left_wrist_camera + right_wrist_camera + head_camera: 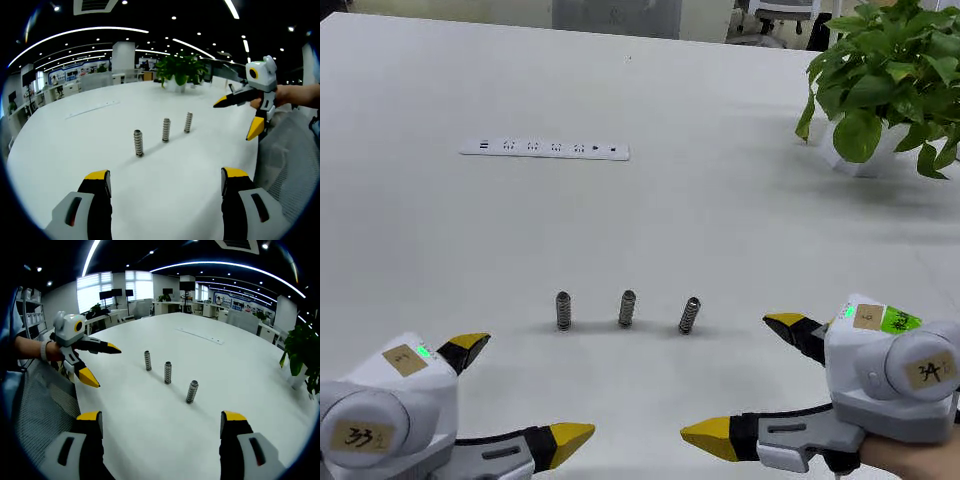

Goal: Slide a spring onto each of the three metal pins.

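Observation:
Three metal pins stand in a row on the white table, each with a spring coiled around it: the left one, the middle one and the right one, which leans slightly. My left gripper hovers open at the near left, nothing between its jaws. My right gripper is open at the near right, likewise holding nothing. Both sit a short way in front of the pins.
A white power strip lies farther back on the table. A potted green plant stands at the far right. The table's near edge runs close behind the grippers.

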